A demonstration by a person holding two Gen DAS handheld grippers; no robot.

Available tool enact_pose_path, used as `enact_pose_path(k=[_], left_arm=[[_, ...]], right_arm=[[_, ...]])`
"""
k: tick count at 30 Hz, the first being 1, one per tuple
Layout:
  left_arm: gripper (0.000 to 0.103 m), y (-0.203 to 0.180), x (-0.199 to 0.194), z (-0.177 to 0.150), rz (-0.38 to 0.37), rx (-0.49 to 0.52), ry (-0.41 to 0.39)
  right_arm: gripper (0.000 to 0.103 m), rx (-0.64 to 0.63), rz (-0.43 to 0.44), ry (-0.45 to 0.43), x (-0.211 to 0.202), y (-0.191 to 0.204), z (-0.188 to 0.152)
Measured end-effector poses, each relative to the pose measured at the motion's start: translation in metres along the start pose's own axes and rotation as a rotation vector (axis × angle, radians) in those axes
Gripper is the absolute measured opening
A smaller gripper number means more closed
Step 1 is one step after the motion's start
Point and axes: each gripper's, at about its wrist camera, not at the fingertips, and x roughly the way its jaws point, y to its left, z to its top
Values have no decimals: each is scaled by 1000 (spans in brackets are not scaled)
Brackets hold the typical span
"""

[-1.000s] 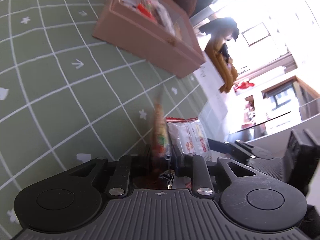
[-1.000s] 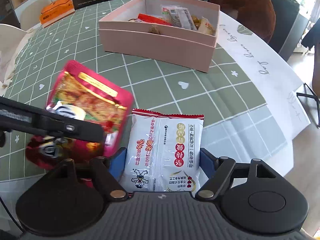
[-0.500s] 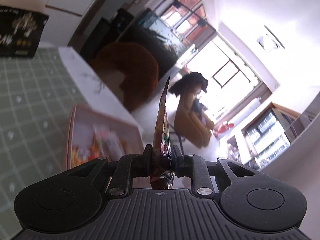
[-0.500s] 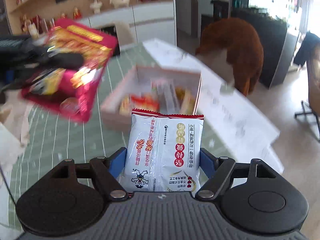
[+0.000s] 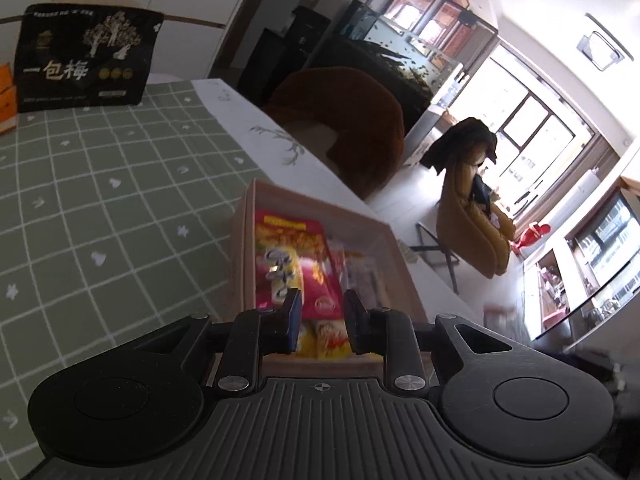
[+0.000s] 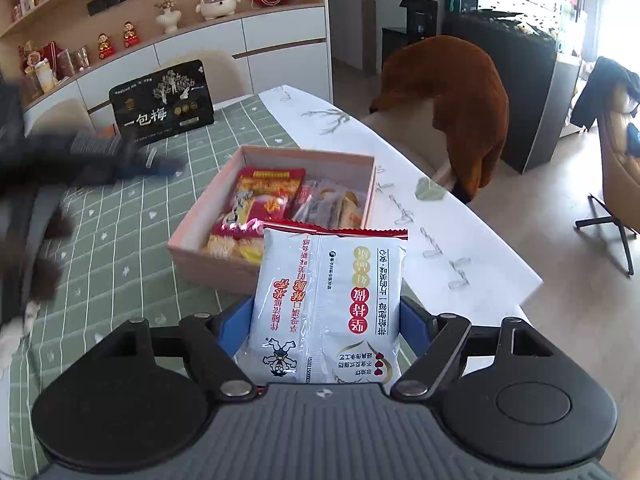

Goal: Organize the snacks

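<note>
Snacks, right claw first: the right gripper (image 6: 326, 320) pinched a white snack packet (image 6: 328, 304) by its two side edges. The packet stood upright between the blue pads, its red-trimmed top edge farthest from the claw and its print upside down to the camera.

The left gripper (image 5: 322, 312) had its jaws drawn almost together, with only a narrow slot left and nothing in it. Through that slot a red snack packet (image 5: 296, 264) showed, lying flat in the pink box (image 5: 240, 240).

From the right wrist view the same box (image 6: 208, 268) sat just beyond the white packet. The red packet (image 6: 264, 196) lay along its left side, and clear-wrapped biscuits (image 6: 332, 204) lay along its right side. A yellow packet (image 6: 232, 246) sat at the near end. The left gripper appeared there only as a dark blur (image 6: 120, 156) to the left of the box.

The box rested on a green checked tablecloth (image 5: 100, 200), close to its white printed border (image 5: 272, 136).

At the far end of the table a black gift box (image 5: 86, 62) stood upright, with an orange box (image 5: 6, 92) just beside it. A brown chair (image 5: 352, 128) stood past the table edge.
</note>
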Motion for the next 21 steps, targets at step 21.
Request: enact_pose_path(k=[21], left_arm=[[27, 15, 1, -124, 312, 262, 29]], right_arm=[[79, 223, 71, 13, 89, 41, -28]])
